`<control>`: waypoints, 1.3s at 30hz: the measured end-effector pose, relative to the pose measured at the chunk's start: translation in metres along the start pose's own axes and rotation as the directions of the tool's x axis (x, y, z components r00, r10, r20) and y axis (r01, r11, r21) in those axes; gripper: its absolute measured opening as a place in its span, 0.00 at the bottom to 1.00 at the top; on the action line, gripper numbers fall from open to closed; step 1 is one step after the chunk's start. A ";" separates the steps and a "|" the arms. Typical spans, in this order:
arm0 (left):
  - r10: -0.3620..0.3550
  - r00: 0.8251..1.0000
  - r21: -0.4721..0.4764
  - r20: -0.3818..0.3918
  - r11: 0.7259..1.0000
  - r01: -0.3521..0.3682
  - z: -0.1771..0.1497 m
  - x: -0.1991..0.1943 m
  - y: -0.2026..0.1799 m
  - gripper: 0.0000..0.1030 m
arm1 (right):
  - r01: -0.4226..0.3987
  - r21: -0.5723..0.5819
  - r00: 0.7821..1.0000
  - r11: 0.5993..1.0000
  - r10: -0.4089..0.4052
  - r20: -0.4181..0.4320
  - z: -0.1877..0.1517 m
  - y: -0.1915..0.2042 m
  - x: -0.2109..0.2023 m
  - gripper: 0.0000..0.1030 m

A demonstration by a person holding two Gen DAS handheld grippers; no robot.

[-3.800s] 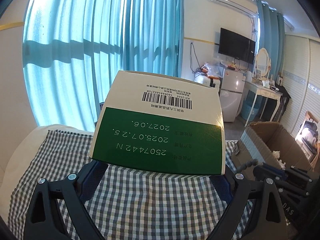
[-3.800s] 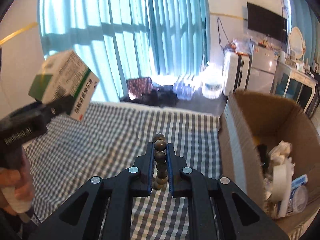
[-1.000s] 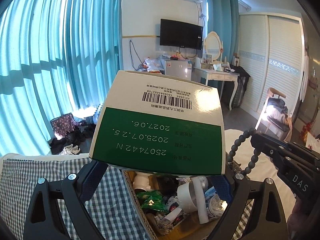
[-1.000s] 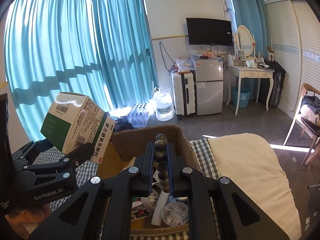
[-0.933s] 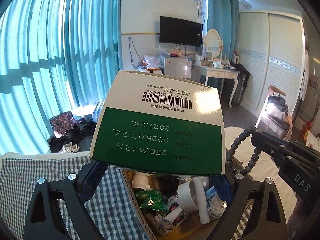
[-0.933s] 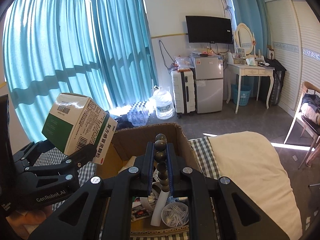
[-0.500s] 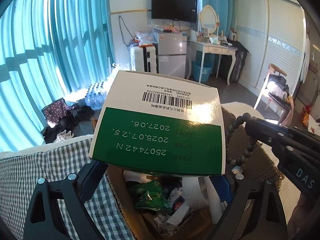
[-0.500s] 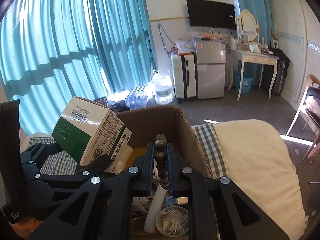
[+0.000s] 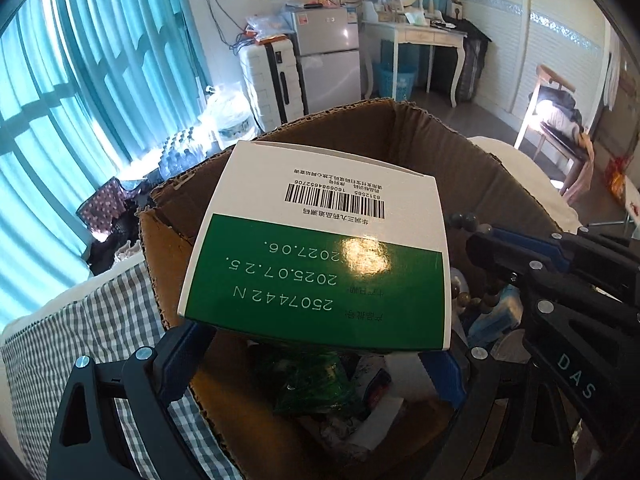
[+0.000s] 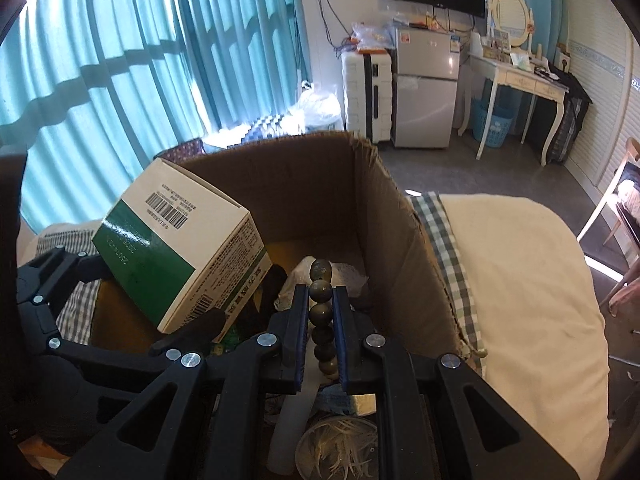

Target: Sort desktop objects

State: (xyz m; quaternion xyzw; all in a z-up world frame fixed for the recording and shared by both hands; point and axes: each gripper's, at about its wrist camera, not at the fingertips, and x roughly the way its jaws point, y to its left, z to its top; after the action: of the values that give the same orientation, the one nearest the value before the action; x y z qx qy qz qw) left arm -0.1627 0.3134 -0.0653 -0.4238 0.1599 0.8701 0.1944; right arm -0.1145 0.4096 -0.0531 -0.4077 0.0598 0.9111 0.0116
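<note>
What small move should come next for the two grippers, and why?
Probably open both sets of fingers. The left gripper holds the green-and-white box and the right gripper holds the bead string, both above the open cardboard box of sorted items.

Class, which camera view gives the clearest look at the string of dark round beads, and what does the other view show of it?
The right wrist view: the string of dark round beads stands centred, clamped between the right tongs, each bead distinct. The left wrist view shows only a few beads beside the green-and-white cardboard box, the rest hidden.
</note>
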 end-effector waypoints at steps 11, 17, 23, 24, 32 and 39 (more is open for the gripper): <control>0.034 0.999 0.004 0.006 0.999 -0.034 -0.004 -0.002 0.000 0.95 | 0.005 -0.003 1.000 1.000 -0.005 0.028 -0.002 0.002 -0.016 0.12; 0.065 0.997 0.009 0.046 0.998 -0.065 -0.004 -0.013 -0.002 0.95 | 0.026 -0.001 0.992 1.000 -0.025 0.121 0.004 0.003 -0.034 0.57; 0.087 0.992 -0.030 0.089 0.996 -0.085 -0.001 -0.031 0.002 0.95 | -0.009 0.040 0.982 0.999 0.001 0.187 0.011 -0.002 -0.052 0.61; 0.090 0.991 -0.035 0.094 0.996 -0.087 0.000 -0.033 0.002 0.95 | -0.011 0.045 0.981 0.999 0.002 0.194 0.012 -0.003 -0.054 0.61; 0.110 0.984 -0.057 0.143 0.993 -0.103 0.003 -0.058 0.008 0.98 | -0.039 0.084 0.968 0.996 0.017 0.252 0.018 -0.009 -0.074 0.64; 0.127 0.975 -0.087 0.184 0.990 -0.112 -0.001 -0.084 0.015 0.98 | -0.033 0.073 0.953 0.997 0.009 0.304 0.016 -0.004 -0.094 0.72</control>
State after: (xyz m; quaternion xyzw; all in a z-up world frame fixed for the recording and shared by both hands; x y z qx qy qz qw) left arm -0.1220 0.2825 0.0027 -0.3358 0.1329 0.9220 0.1398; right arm -0.0628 0.4176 0.0271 -0.2617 0.0966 0.9599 0.0267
